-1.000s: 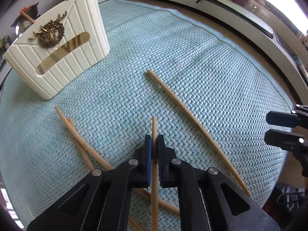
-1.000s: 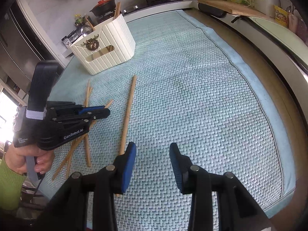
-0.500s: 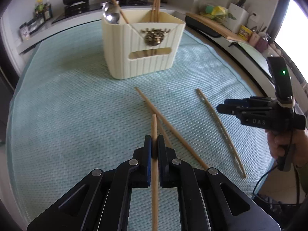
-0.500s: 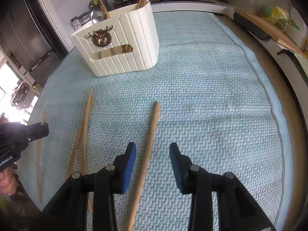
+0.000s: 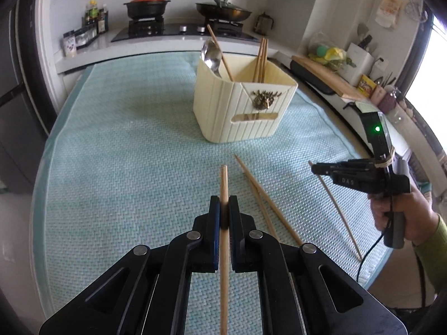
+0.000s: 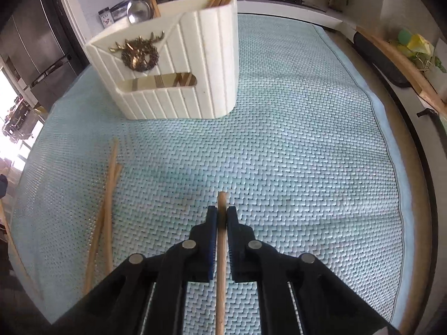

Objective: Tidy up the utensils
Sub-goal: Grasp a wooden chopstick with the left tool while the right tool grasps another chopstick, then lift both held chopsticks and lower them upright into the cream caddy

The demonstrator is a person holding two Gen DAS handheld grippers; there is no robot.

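Observation:
My left gripper (image 5: 223,205) is shut on a wooden chopstick (image 5: 224,178) and holds it above the mat, pointing at the cream utensil holder (image 5: 243,109). The holder has a spoon (image 5: 211,55) and several chopsticks (image 5: 261,58) in it. My right gripper (image 6: 222,216) is shut on another chopstick (image 6: 222,201) low over the mat; it also shows in the left wrist view (image 5: 324,169). Two loose chopsticks (image 6: 107,195) lie on the mat to the left; they also show in the left wrist view (image 5: 265,198). The holder (image 6: 173,67) stands ahead of the right gripper.
A teal woven mat (image 5: 125,145) covers the counter. A stove with pots (image 5: 148,8) is behind it. A wooden board (image 5: 324,75) and bottles line the right edge. The counter edge (image 6: 419,167) curves along the right.
My left gripper has lifted its chopstick and swung to face the holder. My right gripper was open and has shut on the chopstick lying between its fingers.

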